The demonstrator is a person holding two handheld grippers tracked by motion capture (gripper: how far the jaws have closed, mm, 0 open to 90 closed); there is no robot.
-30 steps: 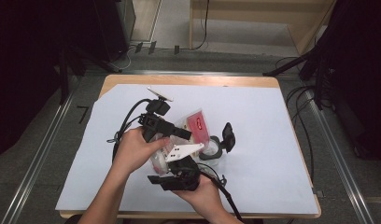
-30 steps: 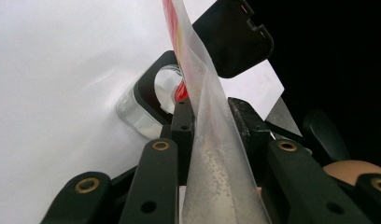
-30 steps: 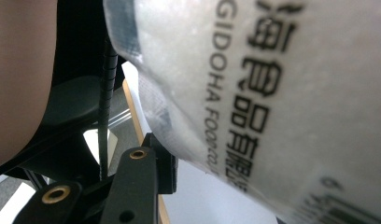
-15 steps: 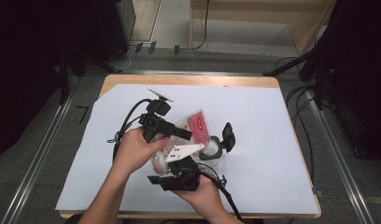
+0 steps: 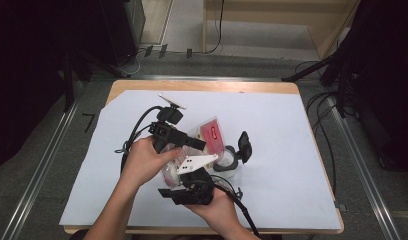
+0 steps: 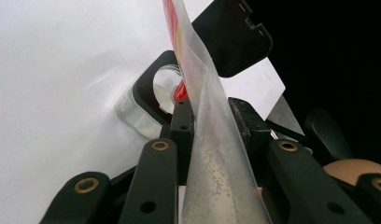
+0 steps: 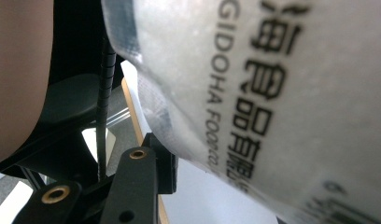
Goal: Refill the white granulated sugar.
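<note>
High view first: against the pictures from one second ago I find no change. Both hands and the translucent plastic pouch with the red label (image 5: 212,132) stand as they stood, so the pouring, as I judge it, has not begun and I am only holding the pose.

The pouch hangs above the middle of the counter (image 5: 292,100), a little toward the near edge, between my two tools. The left claw (image 5: 199,145) is clamped on it; in the left gripper view the film runs up between the two black jaws (image 6: 212,116) and they pinch it. The right claw (image 5: 179,172) comes from below. In the right gripper view the printed pouch (image 7: 282,93) covers one jaw, so I cannot tell if this claw presses on it or only rests beside it.

Just beyond the pouch, on the white sheet (image 5: 292,150) that covers the counter, stands the small clear jar with a black rim (image 5: 227,162). Its black hinged lid (image 5: 243,146) is swung up, so the mouth is free. Inside the pouch I see fine pale grains on the film. What is in the jar I cannot tell; I see reflections and some red from the label.
</note>
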